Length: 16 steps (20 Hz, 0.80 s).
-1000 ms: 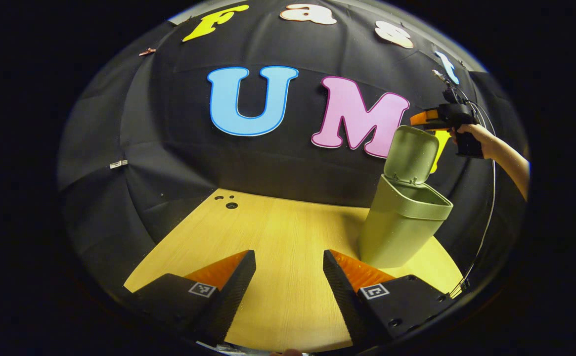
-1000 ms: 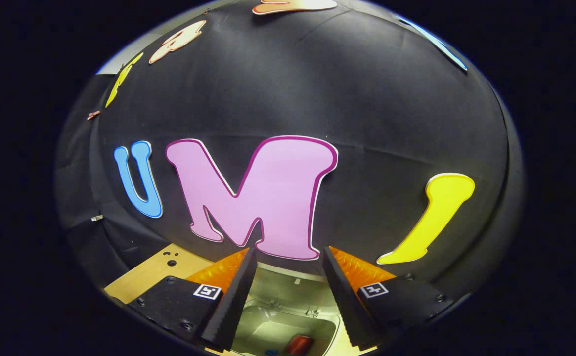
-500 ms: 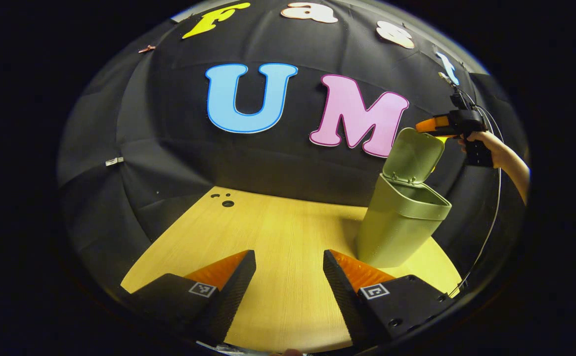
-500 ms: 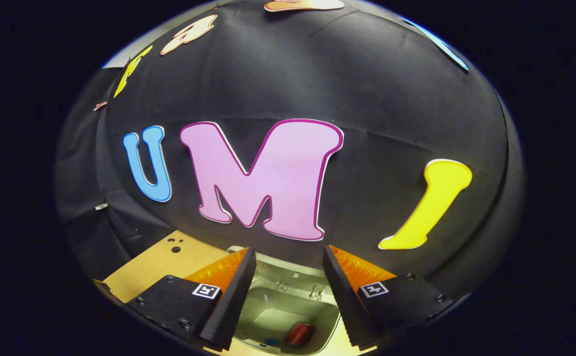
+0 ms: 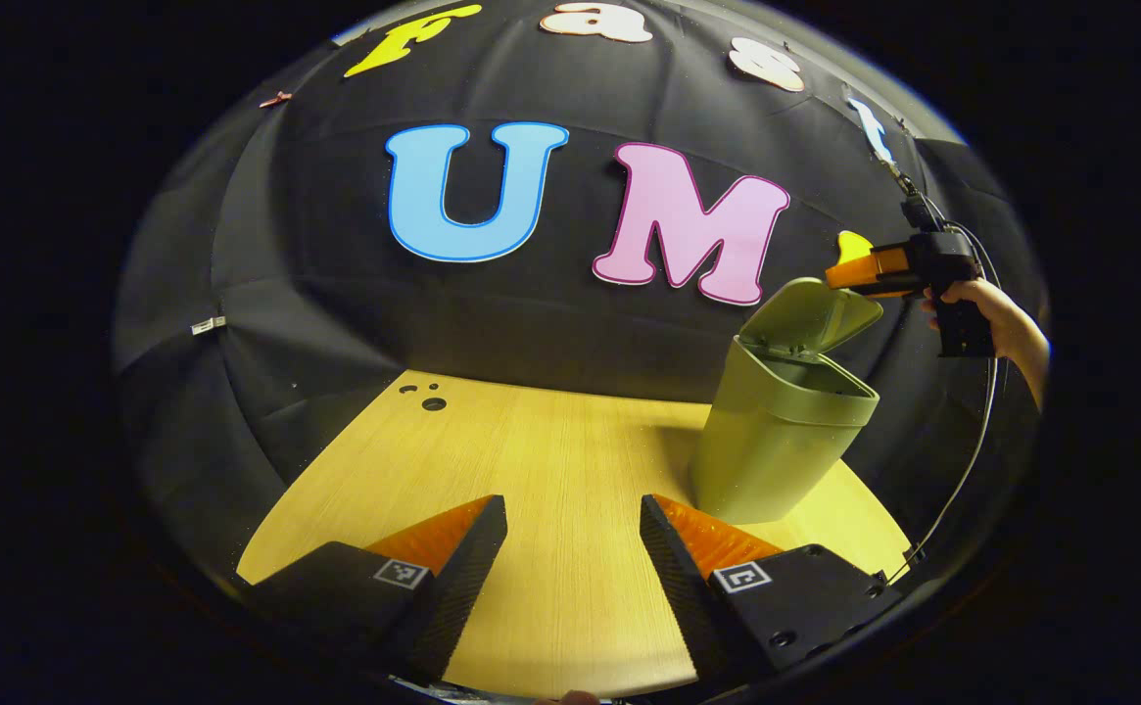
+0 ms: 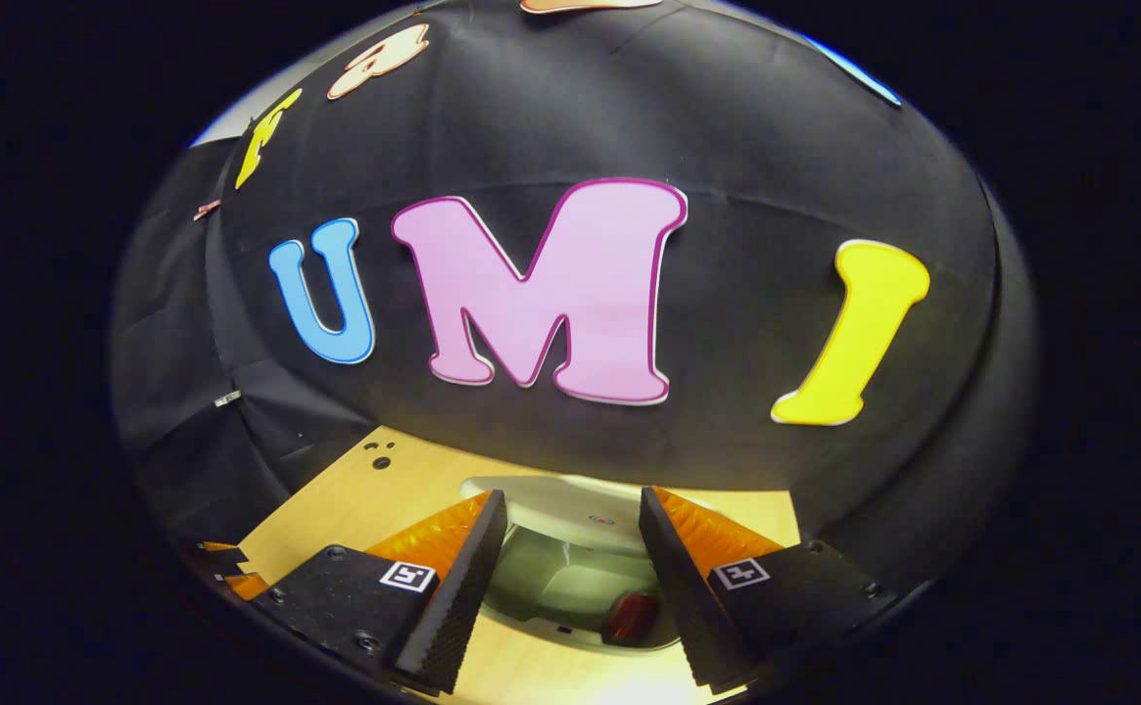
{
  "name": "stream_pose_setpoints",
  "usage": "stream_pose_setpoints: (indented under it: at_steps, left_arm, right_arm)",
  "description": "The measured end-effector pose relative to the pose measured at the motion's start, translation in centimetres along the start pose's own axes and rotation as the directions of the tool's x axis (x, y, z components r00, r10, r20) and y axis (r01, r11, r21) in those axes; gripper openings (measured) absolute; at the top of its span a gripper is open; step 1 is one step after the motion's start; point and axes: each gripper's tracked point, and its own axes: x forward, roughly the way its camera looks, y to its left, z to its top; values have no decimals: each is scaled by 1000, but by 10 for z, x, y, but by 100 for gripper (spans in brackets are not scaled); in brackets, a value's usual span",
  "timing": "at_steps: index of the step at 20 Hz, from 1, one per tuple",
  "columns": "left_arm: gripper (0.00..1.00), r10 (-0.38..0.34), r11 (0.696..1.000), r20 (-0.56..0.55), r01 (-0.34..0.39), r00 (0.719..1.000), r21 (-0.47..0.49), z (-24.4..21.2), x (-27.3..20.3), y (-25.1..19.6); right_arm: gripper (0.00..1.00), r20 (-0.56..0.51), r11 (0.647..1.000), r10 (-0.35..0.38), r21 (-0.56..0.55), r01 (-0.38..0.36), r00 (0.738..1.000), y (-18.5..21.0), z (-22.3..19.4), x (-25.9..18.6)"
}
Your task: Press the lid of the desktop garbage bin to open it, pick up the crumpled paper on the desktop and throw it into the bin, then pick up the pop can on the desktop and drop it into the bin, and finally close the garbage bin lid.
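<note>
Pale wood bench, black cloth wall behind. One green bin, lid half-raised; one can inside. Two grippers, left gripper and right gripper, jaws spread, empty.

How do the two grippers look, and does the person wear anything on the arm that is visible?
Each gripper, left and right, has two wedge-shaped fingers with ridged inner faces, on blocky mounts with screws and a small square black-and-white marker. In the left gripper view the right gripper has a dark handle and a thin cable hanging down. The forearm is bare, without sleeve.

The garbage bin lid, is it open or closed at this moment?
Partly open: the lid slants up from its rear hinge above the bin, leaving the opening uncovered, with the red can visible inside.
</note>
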Motion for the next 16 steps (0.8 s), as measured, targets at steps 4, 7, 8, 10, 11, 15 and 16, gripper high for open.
stream_pose_setpoints:
  at_steps: [4, 7, 8, 10, 11, 15, 16]
  left_arm:
    - [90, -1, 1000, -3, 1, 1000, -3, -1, 0, 5]
    - [90, -2, 1000, -3, 2, 1000, -1, 0, 1, 4]
    - [90, -3, 1000, -4, 3, 1000, -1, 0, 1, 5]
    - [90, -4, 1000, -4, 4, 1000, -1, -1, 2, 3]
    - [90, -4, 1000, -6, 4, 1000, -1, -2, 2, 3]
    - [90, 1, 1000, -11, -1, 1000, -12, -4, 3, 6]
    - [90, 3, 1000, -13, -3, 1000, -15, -5, 3, 6]
  right_arm:
    - [89, -95, 998, 32, 47, -28, 995, 5, -43, 2]
    - [88, -158, 998, 27, 58, -18, 987, 3, -64, 8]
    - [83, -172, 998, 24, 55, -14, 985, 1, -68, 9]
    - [87, -199, 999, 20, 52, -9, 980, -3, -74, 14]
    - [87, -206, 998, 17, 55, -5, 978, -5, -75, 17]
    - [88, -230, 998, 14, 64, 0, 973, -8, -81, 26]
    - [88, -238, 999, 10, 51, 3, 971, -9, -84, 27]
